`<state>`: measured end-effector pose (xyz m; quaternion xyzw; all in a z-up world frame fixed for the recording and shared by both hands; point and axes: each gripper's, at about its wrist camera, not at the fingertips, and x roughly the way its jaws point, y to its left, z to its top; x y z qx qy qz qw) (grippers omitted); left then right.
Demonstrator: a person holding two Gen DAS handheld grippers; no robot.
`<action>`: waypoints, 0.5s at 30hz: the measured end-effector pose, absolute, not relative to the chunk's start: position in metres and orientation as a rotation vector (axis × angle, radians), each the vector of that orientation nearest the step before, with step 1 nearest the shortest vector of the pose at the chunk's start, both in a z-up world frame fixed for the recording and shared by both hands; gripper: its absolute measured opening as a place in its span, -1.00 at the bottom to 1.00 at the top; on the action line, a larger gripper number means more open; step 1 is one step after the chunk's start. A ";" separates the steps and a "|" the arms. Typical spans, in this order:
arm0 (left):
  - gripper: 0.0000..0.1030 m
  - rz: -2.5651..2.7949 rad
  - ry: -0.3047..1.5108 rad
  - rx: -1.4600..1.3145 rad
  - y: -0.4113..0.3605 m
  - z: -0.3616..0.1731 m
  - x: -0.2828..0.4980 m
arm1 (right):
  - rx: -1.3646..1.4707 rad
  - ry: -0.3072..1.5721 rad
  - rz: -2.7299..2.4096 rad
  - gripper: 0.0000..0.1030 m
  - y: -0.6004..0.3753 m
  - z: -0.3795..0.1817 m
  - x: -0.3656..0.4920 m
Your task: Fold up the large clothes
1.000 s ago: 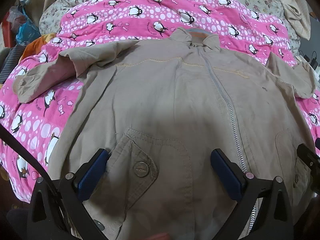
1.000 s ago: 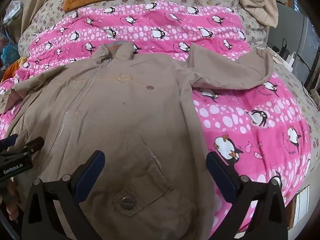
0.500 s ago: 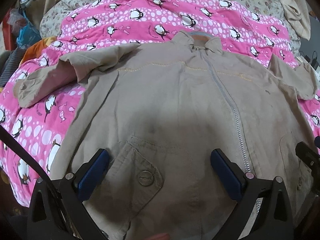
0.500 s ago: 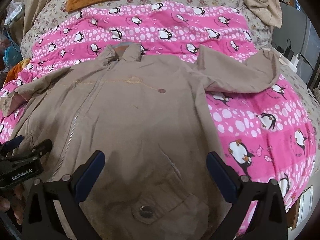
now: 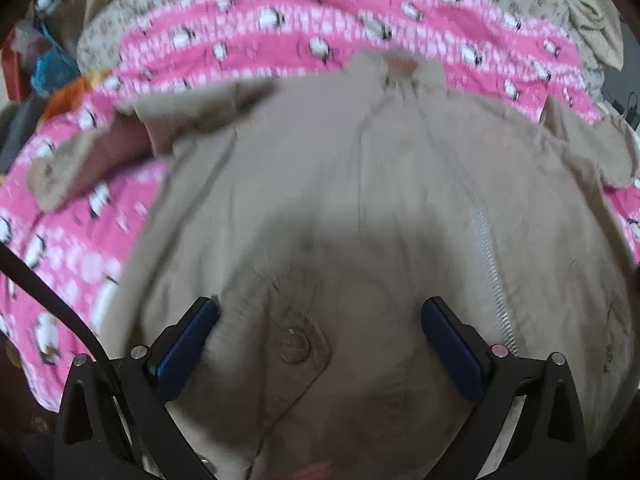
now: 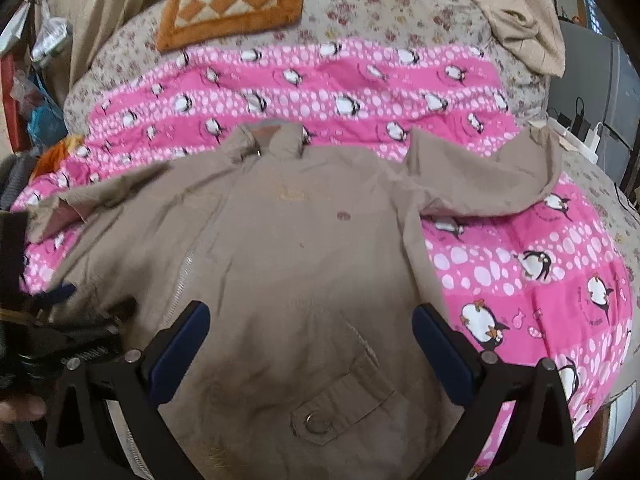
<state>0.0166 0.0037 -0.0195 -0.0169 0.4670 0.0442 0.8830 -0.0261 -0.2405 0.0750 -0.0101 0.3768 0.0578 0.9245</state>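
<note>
Beneath everything lies my bed (image 6: pixel 400 4) with its flowered sheet, and across it spreads a pink penguin blanket (image 6: pixel 540 280). On the blanket rests the tan jacket (image 6: pixel 288 264), front side up and zipped, its collar (image 6: pixel 276 140) at the far end from me and its hem nearest me. One sleeve (image 6: pixel 484 176) bends out from the jacket toward the right, the other sleeve (image 5: pixel 92 156) toward the left, both lying on the blanket. Beyond the collar, an orange checkered cushion (image 6: pixel 232 4) sits on the sheet. A zipper (image 5: pixel 480 236) runs down the middle of the jacket.

My left gripper (image 5: pixel 320 320) hangs over the jacket's lower front, its fingers spread wide and holding nothing; a pocket flap with a snap button (image 5: pixel 295 345) lies between them. My right gripper (image 6: pixel 310 324) is likewise spread wide and empty above the jacket's other lower half, with that side's pocket button (image 6: pixel 318 422) below it.
</note>
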 end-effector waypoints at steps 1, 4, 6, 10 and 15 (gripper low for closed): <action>0.73 0.091 0.968 -0.048 0.006 -0.021 0.016 | -0.018 0.776 0.123 0.99 -0.241 0.075 -0.026; 0.73 0.083 0.972 -0.067 0.008 -0.022 0.016 | -0.021 0.785 0.119 0.99 -0.241 0.073 -0.026; 0.73 0.077 0.967 -0.072 0.009 -0.024 0.014 | -0.014 0.779 0.119 0.99 -0.242 0.074 -0.027; 0.73 0.068 0.970 -0.068 0.010 -0.023 0.015 | -0.011 0.743 0.122 0.99 -0.243 0.078 -0.030; 0.73 0.068 0.958 -0.064 0.008 -0.022 0.012 | 0.021 0.720 0.092 0.99 -0.246 0.075 -0.031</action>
